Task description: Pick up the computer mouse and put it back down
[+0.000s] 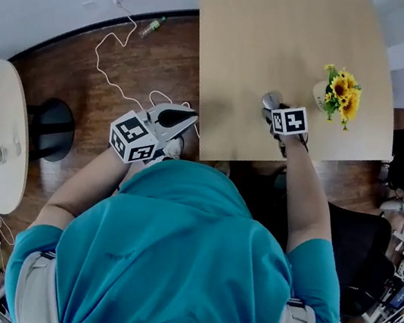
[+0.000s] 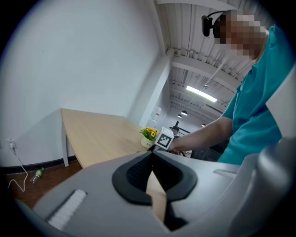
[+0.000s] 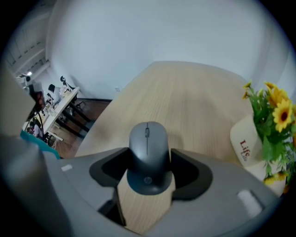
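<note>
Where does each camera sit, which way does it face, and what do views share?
Head view: on the person's head, facing steeply down at the table; shows shirt, arms, left gripper, right gripper.
Left gripper view: on that gripper, facing across the table; shows closed jaws, right arm.
Right gripper view: on that gripper, facing down at the gripped computer mouse.
All three share the sunflowers.

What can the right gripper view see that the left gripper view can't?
Only the right gripper view: the grey mouse, squeezed by the right gripper. Only the left gripper view: the person's teal shirt, plus a bottle and a white cable on the floor. Both: the wooden table and the yellow flowers.
</note>
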Demonstrator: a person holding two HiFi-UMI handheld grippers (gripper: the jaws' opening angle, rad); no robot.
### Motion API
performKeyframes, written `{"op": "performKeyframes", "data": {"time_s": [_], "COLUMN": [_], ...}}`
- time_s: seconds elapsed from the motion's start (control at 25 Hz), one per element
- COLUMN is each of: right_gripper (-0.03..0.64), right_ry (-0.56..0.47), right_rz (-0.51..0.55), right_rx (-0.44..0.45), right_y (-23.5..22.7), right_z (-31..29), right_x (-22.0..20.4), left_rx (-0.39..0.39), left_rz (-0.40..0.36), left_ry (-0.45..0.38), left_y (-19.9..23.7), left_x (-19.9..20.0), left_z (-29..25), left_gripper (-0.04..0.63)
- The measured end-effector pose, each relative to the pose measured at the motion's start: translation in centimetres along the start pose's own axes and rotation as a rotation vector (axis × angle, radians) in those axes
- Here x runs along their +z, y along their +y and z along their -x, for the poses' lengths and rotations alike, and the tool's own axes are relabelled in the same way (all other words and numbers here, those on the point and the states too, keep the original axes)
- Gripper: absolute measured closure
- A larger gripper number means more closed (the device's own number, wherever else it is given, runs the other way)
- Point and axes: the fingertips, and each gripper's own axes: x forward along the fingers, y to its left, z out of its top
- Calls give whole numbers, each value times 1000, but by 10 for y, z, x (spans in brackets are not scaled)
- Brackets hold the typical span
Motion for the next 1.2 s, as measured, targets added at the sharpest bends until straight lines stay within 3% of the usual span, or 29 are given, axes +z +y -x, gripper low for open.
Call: {"op": "performKeyframes", "data": {"time_s": [0.32,0.8,1.2], "right_gripper": [328,328,328], "right_ry": [-136,-551,-806], "right_rz": [-13,9,29], "right_rx": [58,271,341], "right_y": [11,60,78], "right_z": [46,159,231], "right_x": [16,60,65], "left_rx": [-6,-8,4], "left_rz": [-5,-16,-21], "left_ry": [-24,-73,-98], "left_y": [-3,0,2], "left_x": [14,49,68], "left_z": [-5,-12,-20], "left_gripper": [591,591,591]}}
